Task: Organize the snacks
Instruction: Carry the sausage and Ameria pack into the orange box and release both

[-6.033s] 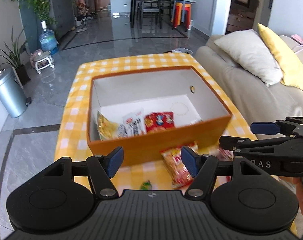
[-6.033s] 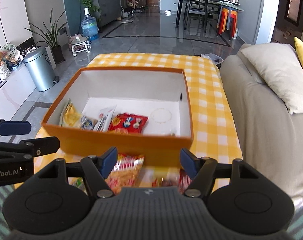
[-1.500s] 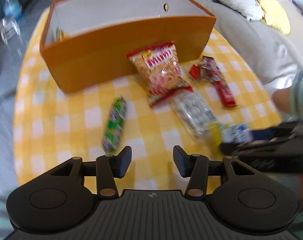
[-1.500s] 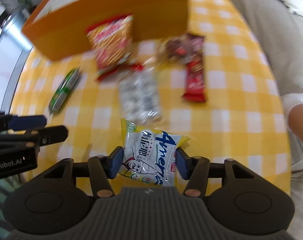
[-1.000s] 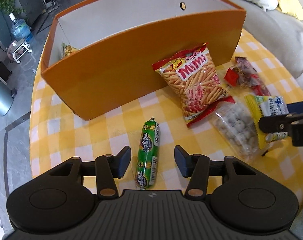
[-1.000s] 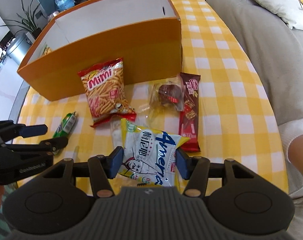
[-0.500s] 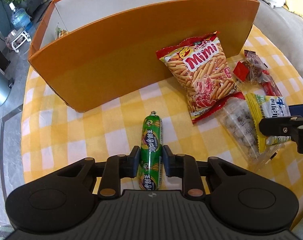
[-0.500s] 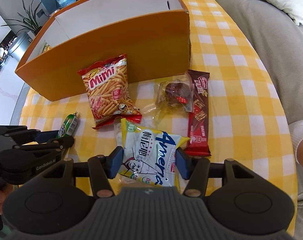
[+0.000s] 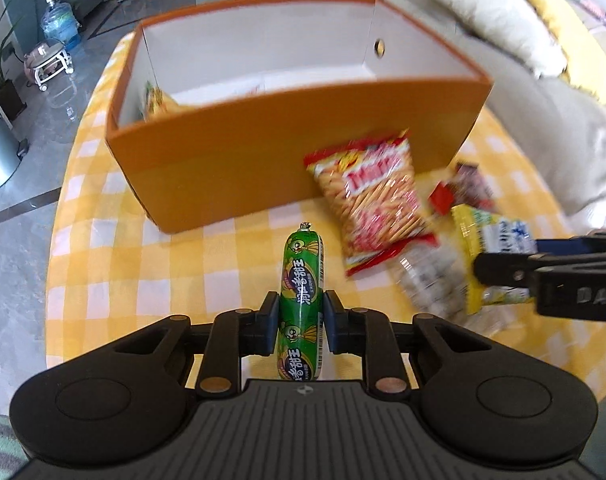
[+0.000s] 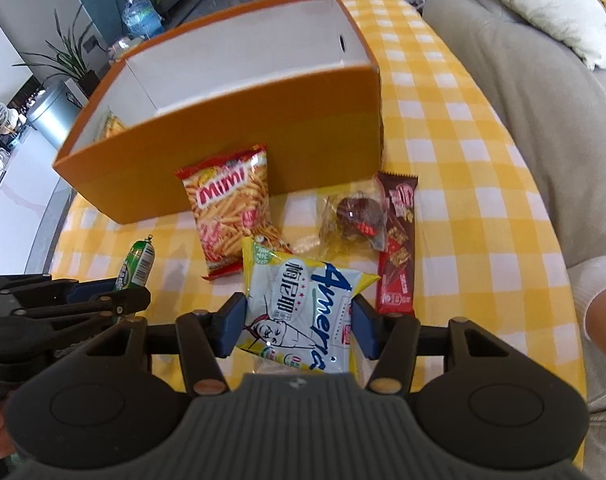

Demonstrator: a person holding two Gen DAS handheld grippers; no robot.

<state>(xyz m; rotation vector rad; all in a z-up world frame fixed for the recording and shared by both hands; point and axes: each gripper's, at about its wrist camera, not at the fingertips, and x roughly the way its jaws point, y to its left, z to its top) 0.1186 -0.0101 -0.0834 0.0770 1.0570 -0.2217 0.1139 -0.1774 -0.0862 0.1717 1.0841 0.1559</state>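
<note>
My left gripper (image 9: pixel 301 326) is shut on a green sausage stick (image 9: pixel 301 296) and holds it above the yellow checked tablecloth (image 9: pixel 151 264), in front of the orange box (image 9: pixel 287 148). It also shows in the right wrist view (image 10: pixel 137 264). My right gripper (image 10: pixel 299 326) is shut on a white and yellow snack bag (image 10: pixel 299 312), also seen at the right of the left wrist view (image 9: pixel 491 248). The orange box (image 10: pixel 239 144) holds a yellow packet (image 9: pixel 159 100) at its left end.
On the cloth before the box lie a red Mimi stick-snack bag (image 10: pixel 231 204), a clear bag of round sweets (image 9: pixel 431 280), a clear wrapped dark snack (image 10: pixel 355 216) and a brown chocolate bar (image 10: pixel 399 240). A beige sofa (image 10: pixel 543 92) runs along the right.
My left gripper has lifted the green sausage off the cloth and tilted up toward the box. My right gripper has risen a little with the white bag still in it.
</note>
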